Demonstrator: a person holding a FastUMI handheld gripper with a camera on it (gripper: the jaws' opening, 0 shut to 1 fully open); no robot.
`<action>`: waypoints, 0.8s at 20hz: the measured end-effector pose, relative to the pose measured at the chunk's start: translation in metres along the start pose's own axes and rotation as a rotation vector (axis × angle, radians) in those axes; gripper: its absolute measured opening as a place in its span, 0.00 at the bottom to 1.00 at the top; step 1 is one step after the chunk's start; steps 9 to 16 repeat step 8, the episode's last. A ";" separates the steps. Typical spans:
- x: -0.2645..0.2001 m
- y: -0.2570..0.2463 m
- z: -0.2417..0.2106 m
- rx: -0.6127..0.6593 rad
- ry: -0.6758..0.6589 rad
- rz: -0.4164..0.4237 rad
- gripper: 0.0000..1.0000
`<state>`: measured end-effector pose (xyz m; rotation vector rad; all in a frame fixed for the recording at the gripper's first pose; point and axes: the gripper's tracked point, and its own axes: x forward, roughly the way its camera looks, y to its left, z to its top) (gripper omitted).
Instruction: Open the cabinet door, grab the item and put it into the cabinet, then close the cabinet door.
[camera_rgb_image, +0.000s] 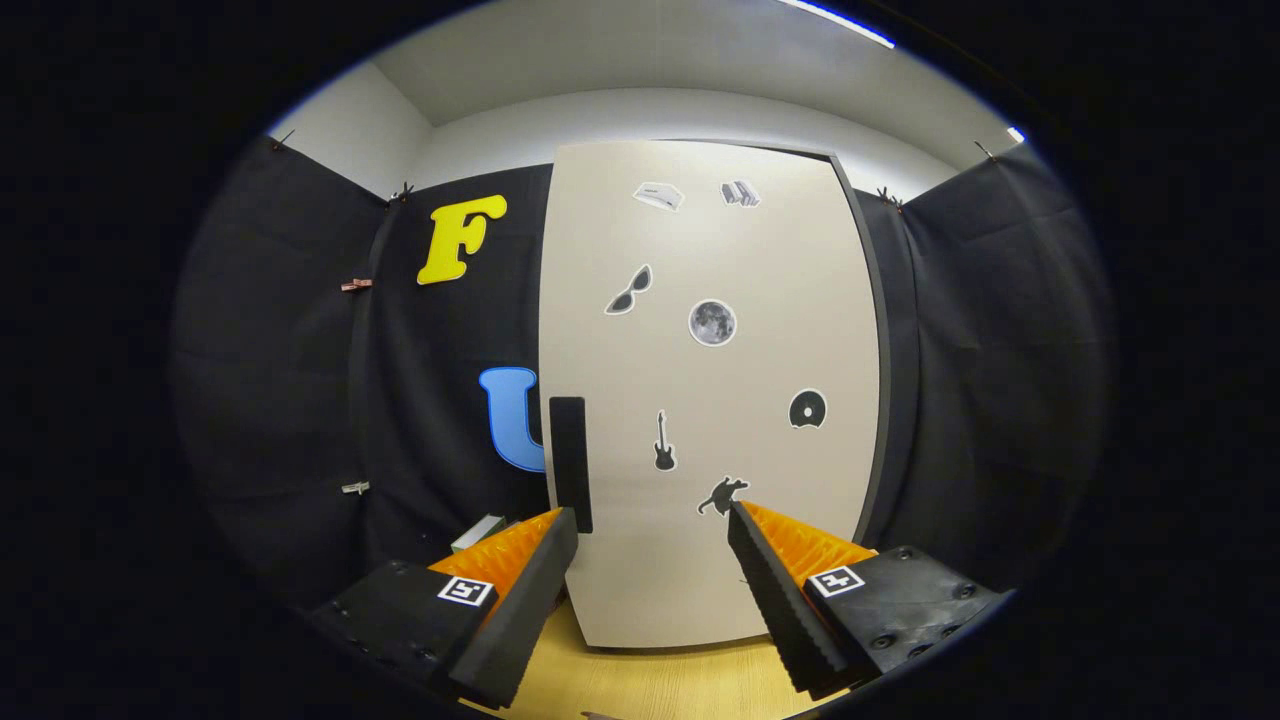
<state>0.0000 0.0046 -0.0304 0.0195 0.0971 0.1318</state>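
Two tongs (652, 530) fingers spread, gripping nothing, facing shut cabinet door (710, 400); black handle (570, 462) just ahead of left finger; small item (478, 533) left of cabinet door.

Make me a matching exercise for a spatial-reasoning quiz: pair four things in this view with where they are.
Things:
1. gripper
2. door handle
3. guitar sticker
4. small box

Places:
A. on the wooden table, beyond the left finger, beside the cabinet
B. along the cabinet door's left edge
C. mid-door, right of the handle
D. before the closed door, jaws open, holding nothing

Pairs: 1-D, 2-B, 3-C, 4-A
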 end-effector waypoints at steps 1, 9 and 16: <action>0.000 -0.001 -0.001 -0.002 0.002 -0.001 0.98; 0.005 -0.005 -0.002 0.001 0.007 0.002 0.98; 0.005 -0.005 -0.002 0.001 0.007 0.002 0.98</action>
